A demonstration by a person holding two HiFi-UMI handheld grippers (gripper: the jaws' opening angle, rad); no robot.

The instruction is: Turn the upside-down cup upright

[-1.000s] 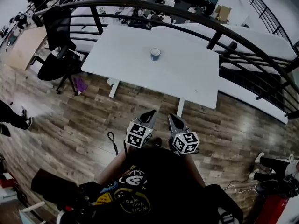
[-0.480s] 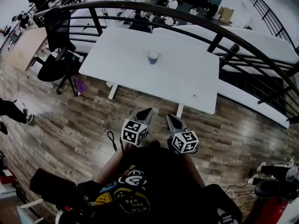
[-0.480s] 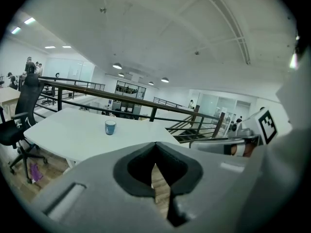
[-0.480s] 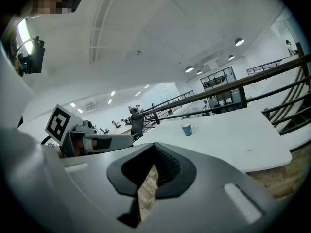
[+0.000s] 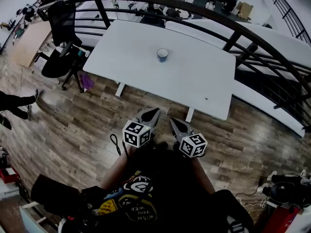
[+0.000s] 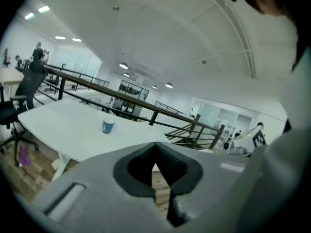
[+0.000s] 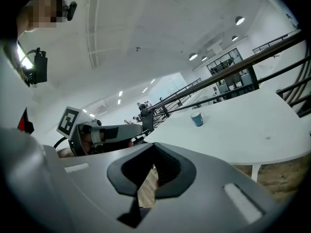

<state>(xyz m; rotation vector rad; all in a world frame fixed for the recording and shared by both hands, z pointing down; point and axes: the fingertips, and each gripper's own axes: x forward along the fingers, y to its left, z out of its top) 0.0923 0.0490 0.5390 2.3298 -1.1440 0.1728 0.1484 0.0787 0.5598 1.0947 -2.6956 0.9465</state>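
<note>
A blue cup [image 5: 162, 55] with a pale top stands alone toward the far side of the white table [image 5: 194, 86]; whether it is inverted is too small to tell. It also shows in the left gripper view as a small cup [image 6: 108, 125] and in the right gripper view as a small cup [image 7: 197, 118]. My left gripper [image 5: 154, 112] and right gripper [image 5: 173, 122] are held side by side close to my body, above the wood floor, short of the table's near edge. Both are shut and hold nothing. The left gripper [image 6: 156, 144] and right gripper [image 7: 154, 146] point toward the table.
A black office chair [image 5: 60, 57] stands left of the table. A dark curved railing [image 5: 233, 30] runs behind it, with another white table [image 5: 272, 38] beyond. A purple object [image 5: 86, 83] lies under the table's left end. A person's legs [image 5: 14, 106] are at the far left.
Both grippers stay shut and have drifted slightly toward the table, the left one rolling a little. The table's near edge sits lower in the view. The person at left has walked on.
</note>
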